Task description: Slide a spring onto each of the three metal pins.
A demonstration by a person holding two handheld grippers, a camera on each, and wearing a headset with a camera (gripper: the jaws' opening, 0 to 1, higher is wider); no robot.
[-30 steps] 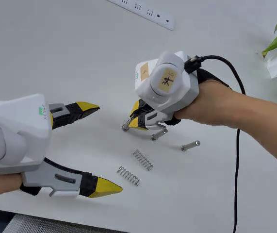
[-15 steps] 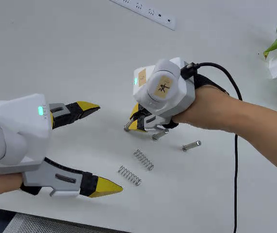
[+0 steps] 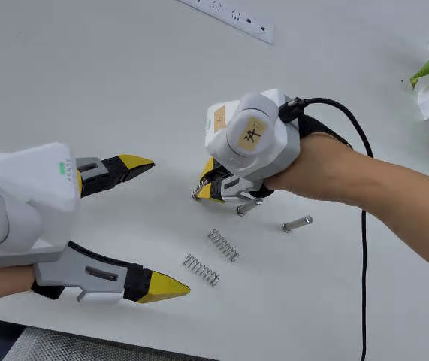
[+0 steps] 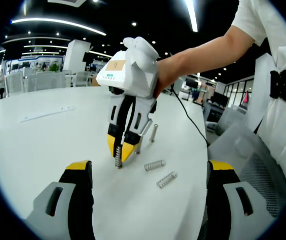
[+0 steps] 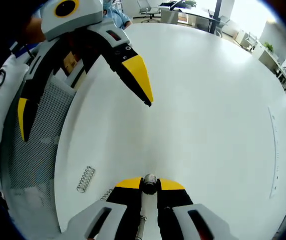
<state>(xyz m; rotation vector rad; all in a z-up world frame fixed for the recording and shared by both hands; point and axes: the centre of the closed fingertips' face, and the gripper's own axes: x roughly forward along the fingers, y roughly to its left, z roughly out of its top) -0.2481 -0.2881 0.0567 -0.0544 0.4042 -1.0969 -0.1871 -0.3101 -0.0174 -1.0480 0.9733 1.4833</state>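
Over the near left corner of the tabletop [image 3: 86,75] my left claw [image 3: 170,225] hangs empty, jaws spread wide. My right claw [image 3: 205,190], nearer the middle, is clamped on the first pin [image 5: 149,183], with a coil [image 4: 117,160] at its tip. The second pin [image 3: 248,205] and third pin [image 3: 297,223] lie close by. They look stiff, smooth and likely to roll, so I'd grip them mid-shaft. The upper spring [image 3: 222,246] and lower spring [image 3: 200,271] lie towards the near edge. They look light and squashy, best pinched gently across the coils.
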